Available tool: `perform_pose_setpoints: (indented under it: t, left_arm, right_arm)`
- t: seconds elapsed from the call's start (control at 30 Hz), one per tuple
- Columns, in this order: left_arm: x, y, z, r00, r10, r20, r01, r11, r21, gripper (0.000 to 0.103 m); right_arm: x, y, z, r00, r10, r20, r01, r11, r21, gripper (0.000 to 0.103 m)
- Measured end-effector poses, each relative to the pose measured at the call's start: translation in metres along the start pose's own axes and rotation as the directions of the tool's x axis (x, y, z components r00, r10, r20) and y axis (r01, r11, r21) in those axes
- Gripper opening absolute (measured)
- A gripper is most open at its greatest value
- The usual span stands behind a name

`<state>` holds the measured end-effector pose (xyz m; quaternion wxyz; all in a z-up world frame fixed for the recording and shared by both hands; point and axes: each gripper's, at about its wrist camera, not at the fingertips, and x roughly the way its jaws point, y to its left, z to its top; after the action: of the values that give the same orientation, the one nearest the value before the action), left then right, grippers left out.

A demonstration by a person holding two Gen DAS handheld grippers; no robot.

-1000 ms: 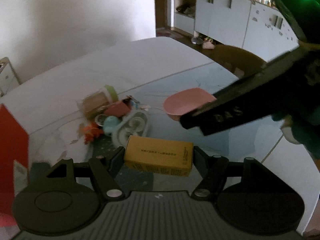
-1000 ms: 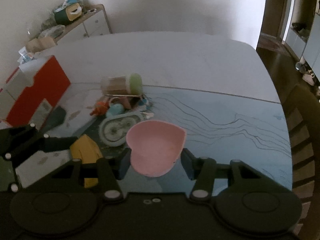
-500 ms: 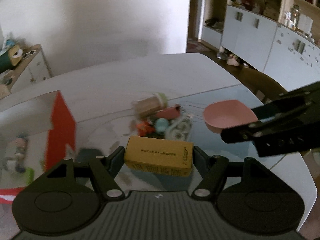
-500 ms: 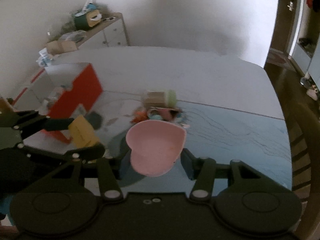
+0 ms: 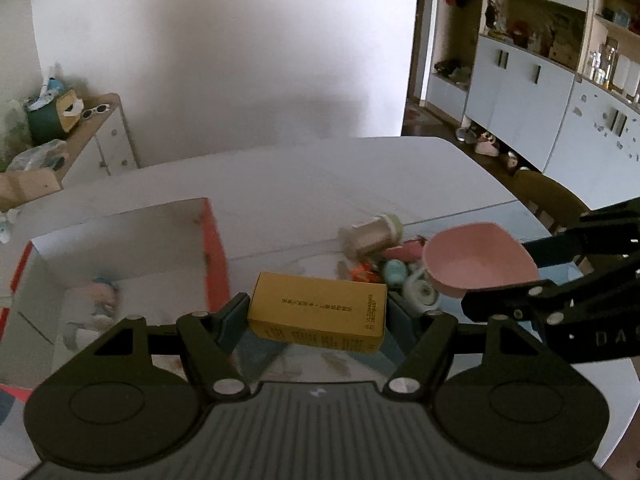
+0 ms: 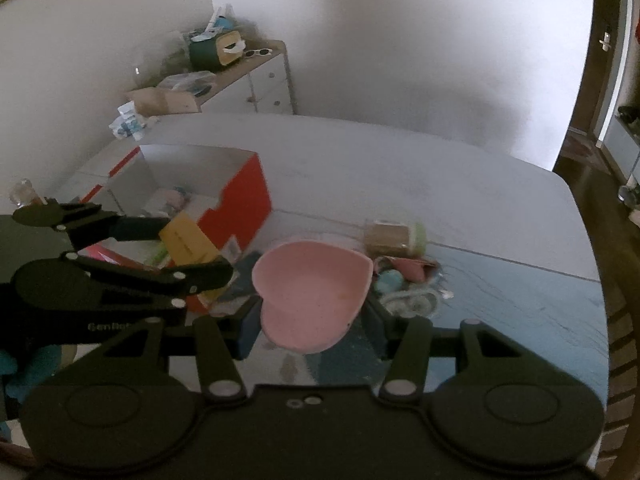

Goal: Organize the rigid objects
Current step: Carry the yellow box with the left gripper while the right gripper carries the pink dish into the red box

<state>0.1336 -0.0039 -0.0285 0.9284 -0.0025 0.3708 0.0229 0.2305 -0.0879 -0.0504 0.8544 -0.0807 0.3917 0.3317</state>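
I see the counter (image 5: 320, 168), then the red box (image 5: 212, 248) open at left, toys inside. A toy pile (image 5: 384, 252) lies ahead. My left tool (image 5: 316, 312) clamps the yellow carton (image 5: 318, 312) aloft beside the box; my right tool (image 6: 312, 312) grips the pink dish (image 6: 312, 292).

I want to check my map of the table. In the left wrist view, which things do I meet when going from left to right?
Red and white box → yellow carton in the left gripper → pile of small items → pink bowl in the right gripper.
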Motion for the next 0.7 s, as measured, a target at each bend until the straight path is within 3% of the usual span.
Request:
perform_pose_setpoints:
  t: [0.7]
  left_arm:
    - [0.004, 0.14, 0.005, 0.998, 0.062, 0.0, -0.062, 0.998, -0.02, 0.072]
  right_arm:
    - [0.057, 0.109, 0.043, 1.0, 0.016, -0.019, -0.017, 0.996, -0.082, 0.053]
